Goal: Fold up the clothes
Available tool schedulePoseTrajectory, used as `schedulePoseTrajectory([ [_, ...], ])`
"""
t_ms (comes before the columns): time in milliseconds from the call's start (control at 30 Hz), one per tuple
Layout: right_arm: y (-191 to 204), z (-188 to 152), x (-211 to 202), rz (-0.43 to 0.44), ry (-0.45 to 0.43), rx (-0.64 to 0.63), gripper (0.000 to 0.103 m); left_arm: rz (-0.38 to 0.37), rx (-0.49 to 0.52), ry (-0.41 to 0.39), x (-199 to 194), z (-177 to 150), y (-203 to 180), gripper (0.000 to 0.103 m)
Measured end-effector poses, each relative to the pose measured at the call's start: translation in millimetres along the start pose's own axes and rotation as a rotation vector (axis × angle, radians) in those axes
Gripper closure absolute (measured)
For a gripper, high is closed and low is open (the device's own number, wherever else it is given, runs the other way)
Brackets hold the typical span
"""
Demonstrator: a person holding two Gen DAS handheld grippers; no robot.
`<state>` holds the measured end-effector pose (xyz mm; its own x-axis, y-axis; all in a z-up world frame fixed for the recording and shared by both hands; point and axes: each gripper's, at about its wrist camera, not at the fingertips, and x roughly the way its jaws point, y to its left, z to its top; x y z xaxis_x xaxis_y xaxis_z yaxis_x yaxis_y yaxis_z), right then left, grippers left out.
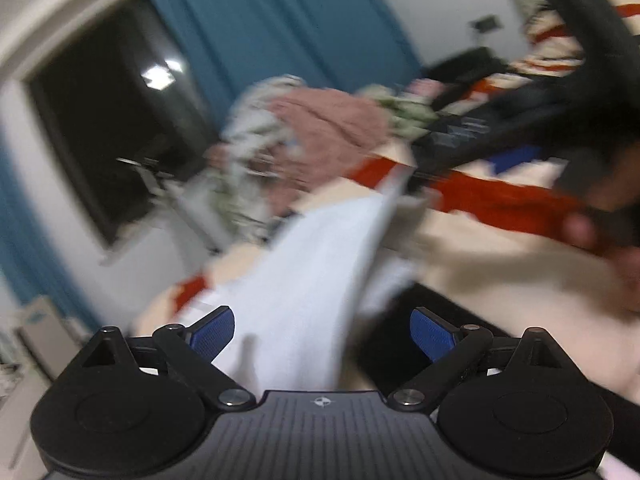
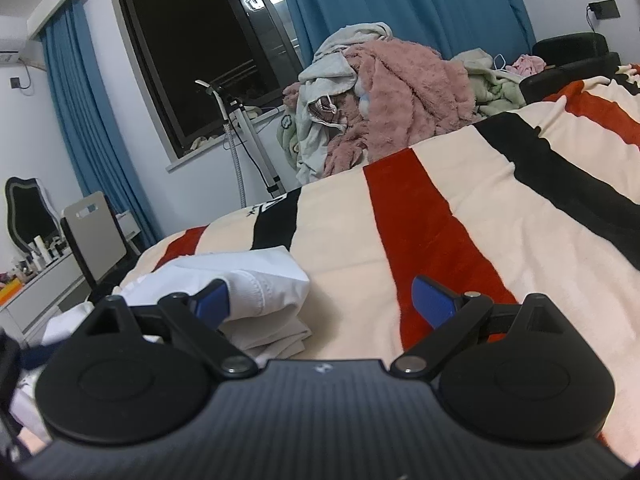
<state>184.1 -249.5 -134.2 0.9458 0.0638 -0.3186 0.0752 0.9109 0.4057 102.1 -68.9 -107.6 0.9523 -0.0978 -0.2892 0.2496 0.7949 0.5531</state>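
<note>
A white garment [image 2: 264, 280] lies partly folded on the striped blanket [image 2: 460, 208], in front of and just left of my right gripper [image 2: 324, 300]. That gripper is open, its left blue pad [image 2: 214, 300] resting against the cloth's edge and nothing pinched. The left wrist view is motion-blurred. There the white garment [image 1: 320, 272] runs up between the wide-apart fingers of my left gripper [image 1: 322, 336], which is open. A person's hand [image 1: 588, 228] holding a dark tool shows at the right edge.
A heap of clothes with a pink fleece [image 2: 404, 92] sits at the bed's far side, below blue curtains. A garment steamer stand [image 2: 240, 132], a grey chair [image 2: 94, 236] and a dresser with bottles [image 2: 36, 268] stand left of the bed.
</note>
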Motion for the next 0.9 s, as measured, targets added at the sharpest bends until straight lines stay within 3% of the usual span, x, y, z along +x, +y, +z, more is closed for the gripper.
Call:
schedulePoseTrajectory([
  [133, -3.3, -2.9, 4.3, -0.018, 0.017, 0.016, 0.007, 0.133, -0.122, -0.014, -3.8, 3.8, 25.8, 0.007],
  [267, -1.4, -0.8, 1.8, -0.034, -0.002, 0.001, 0.007, 0.195, -0.229, -0.063, -20.9, 15.7, 59.0, 0.007],
  [400, 1.0, 1.8, -1.7, -0.049, -0.025, -0.018, 0.007, 0.224, -0.253, -0.036, -31.8, 25.2, 74.2, 0.005],
  [633, 7.2, 13.9, -19.5, -0.107, -0.137, -0.068, 0.007, 0.267, -0.235, 0.147, -30.0, 10.8, 74.8, 0.005],
  [767, 16.1, 22.5, -35.4, -0.117, -0.225, -0.122, 0.007, 0.280, -0.273, 0.142, -36.9, 8.2, 81.3, 0.005],
  [900, 26.7, 29.4, -51.1, -0.114, -0.306, -0.165, 0.007, 0.230, -0.290, 0.093, -43.9, 9.6, 79.8, 0.006],
])
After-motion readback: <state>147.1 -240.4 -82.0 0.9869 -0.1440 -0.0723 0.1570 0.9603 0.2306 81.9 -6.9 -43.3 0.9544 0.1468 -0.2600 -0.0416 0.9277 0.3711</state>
